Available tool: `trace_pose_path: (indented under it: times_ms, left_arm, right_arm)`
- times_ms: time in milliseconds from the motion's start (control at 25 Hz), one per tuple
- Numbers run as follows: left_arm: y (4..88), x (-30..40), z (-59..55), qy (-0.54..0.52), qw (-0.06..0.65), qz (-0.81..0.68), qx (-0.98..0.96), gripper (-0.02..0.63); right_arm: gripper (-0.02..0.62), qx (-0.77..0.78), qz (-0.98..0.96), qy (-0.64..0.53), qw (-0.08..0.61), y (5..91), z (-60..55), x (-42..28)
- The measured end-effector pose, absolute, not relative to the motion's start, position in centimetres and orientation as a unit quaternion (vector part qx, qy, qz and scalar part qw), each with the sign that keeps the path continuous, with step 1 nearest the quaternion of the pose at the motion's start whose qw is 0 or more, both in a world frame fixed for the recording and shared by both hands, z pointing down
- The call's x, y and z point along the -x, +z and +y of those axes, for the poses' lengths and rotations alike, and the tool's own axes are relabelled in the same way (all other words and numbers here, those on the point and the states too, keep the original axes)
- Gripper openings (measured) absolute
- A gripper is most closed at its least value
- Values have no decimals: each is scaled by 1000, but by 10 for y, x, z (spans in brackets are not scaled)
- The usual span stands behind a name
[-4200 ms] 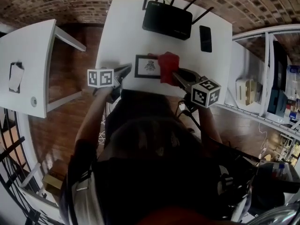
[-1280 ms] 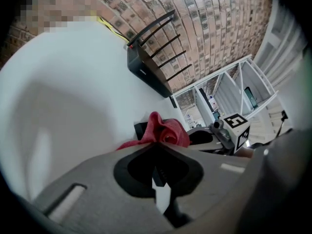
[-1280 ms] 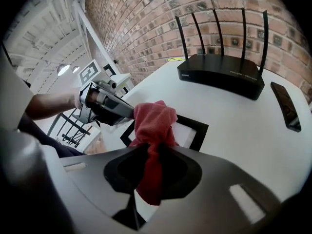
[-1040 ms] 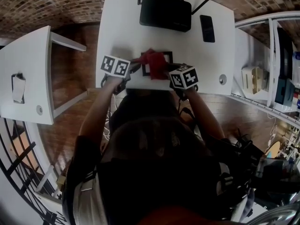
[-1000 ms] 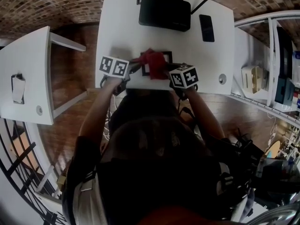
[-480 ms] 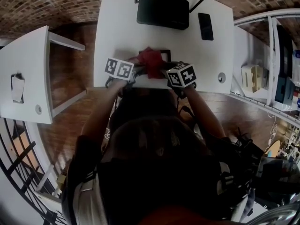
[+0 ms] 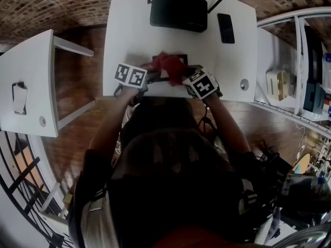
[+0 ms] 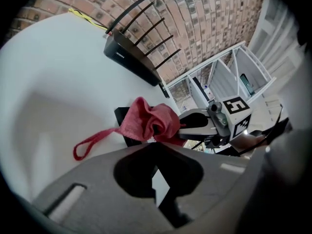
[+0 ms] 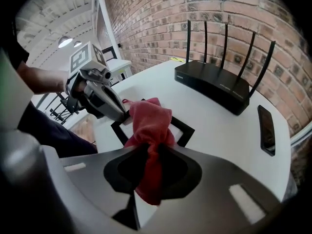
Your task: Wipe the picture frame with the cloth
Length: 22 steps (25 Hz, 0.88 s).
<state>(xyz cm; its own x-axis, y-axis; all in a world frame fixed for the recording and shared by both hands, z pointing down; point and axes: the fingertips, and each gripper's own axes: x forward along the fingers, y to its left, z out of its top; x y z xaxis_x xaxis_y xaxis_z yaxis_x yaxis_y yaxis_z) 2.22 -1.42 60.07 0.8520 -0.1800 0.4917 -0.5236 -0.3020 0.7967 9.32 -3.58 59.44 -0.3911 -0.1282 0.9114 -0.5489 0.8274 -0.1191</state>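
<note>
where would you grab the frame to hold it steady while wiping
The frame lies flat on the table, so only its thin black border offers a pinch. I'd take the left corner, coming in low from the person's left: the cloth in the right gripper covers the middle.

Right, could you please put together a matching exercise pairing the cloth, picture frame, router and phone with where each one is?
Things:
1 cloth
2 picture frame
3 router
4 phone

Places:
A lying flat beside the router
B partly covered by the cloth
C pinched in the right gripper
D at the table's far edge, antennas up

Pairs: 1-C, 2-B, 3-D, 4-A
</note>
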Motion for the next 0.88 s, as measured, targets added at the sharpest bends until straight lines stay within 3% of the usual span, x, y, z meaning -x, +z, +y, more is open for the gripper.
trace_pose_path:
  times_ms: [360, 880]
  left_arm:
    - [601, -22, -14, 168, 539, -219, -796, 2]
    - [601, -21, -13, 170, 539, -213, -797, 2]
  right_arm:
    - [61, -251, -799, 192, 512, 590, -47, -122]
    - [62, -378, -758, 192, 496, 561, -86, -231]
